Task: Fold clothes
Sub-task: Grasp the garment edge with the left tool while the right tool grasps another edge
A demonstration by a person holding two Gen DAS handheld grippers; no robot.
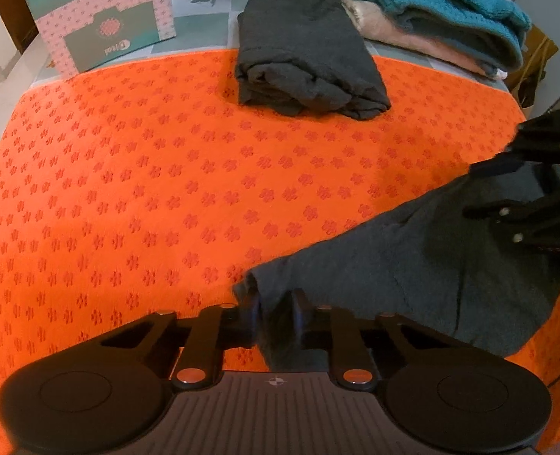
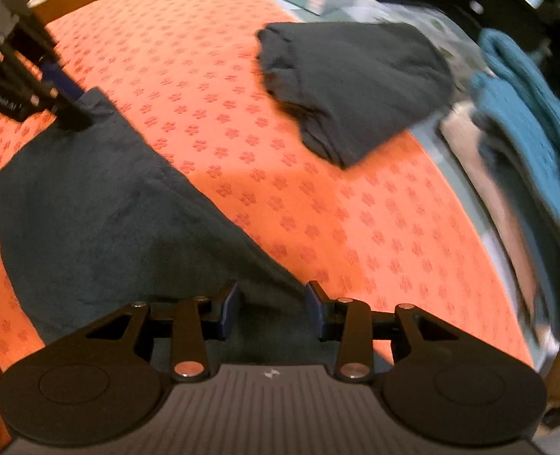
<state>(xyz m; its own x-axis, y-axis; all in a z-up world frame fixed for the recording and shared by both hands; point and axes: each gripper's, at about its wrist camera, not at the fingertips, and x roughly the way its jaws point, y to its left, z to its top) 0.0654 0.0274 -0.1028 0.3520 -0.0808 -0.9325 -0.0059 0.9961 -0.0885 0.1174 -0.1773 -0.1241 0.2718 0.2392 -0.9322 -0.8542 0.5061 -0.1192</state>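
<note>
A dark grey garment (image 1: 424,265) lies partly lifted over the orange patterned mat (image 1: 166,189). My left gripper (image 1: 276,311) is shut on one corner of it. In the right wrist view the same garment (image 2: 102,208) spreads at the left, with the left gripper (image 2: 71,113) pinching its far corner. My right gripper (image 2: 270,311) is open, its fingers astride the garment's near edge. It shows at the right of the left wrist view (image 1: 507,189). A folded dark grey garment (image 1: 306,49) lies at the mat's far edge (image 2: 352,87).
A stack of folded clothes with a teal knit on top (image 1: 443,7) sits at the far right (image 2: 530,144). A pink and green box (image 1: 102,19) stands at the far left. The mat (image 2: 318,208) lies on a table.
</note>
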